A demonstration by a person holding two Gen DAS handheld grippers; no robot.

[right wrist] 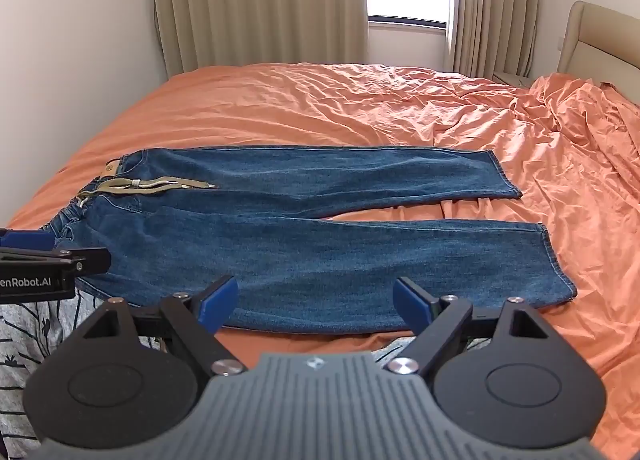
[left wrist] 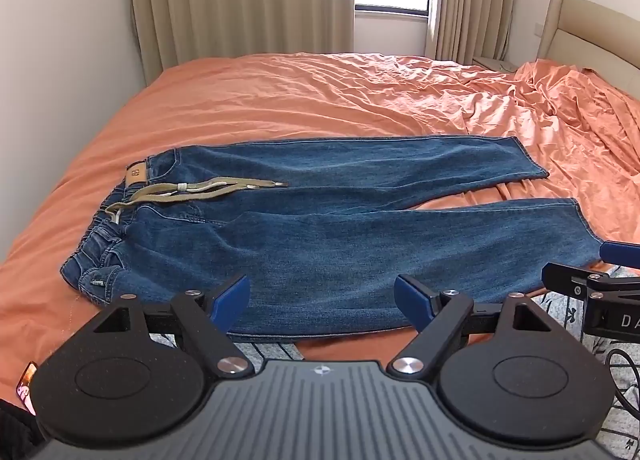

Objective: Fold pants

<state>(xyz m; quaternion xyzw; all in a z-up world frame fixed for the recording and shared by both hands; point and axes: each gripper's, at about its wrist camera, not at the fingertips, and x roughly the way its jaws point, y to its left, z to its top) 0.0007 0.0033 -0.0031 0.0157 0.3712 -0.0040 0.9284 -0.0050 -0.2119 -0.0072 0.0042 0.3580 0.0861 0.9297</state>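
Observation:
Blue jeans (left wrist: 340, 236) lie flat on the orange bed, waistband to the left, both legs stretched to the right and slightly apart; they also show in the right wrist view (right wrist: 320, 244). A tan drawstring (left wrist: 200, 189) lies across the waist. My left gripper (left wrist: 322, 298) is open and empty, hovering over the near leg's front edge. My right gripper (right wrist: 316, 300) is open and empty over the same near edge, further toward the hems. Each gripper shows at the edge of the other's view.
The orange sheet (left wrist: 320, 99) covers the bed and is bunched up at the right (left wrist: 580, 119). A grey patterned cloth (right wrist: 36, 324) lies at the near edge. Beige curtains, a window and a headboard (left wrist: 592, 31) stand behind. A wall borders the left.

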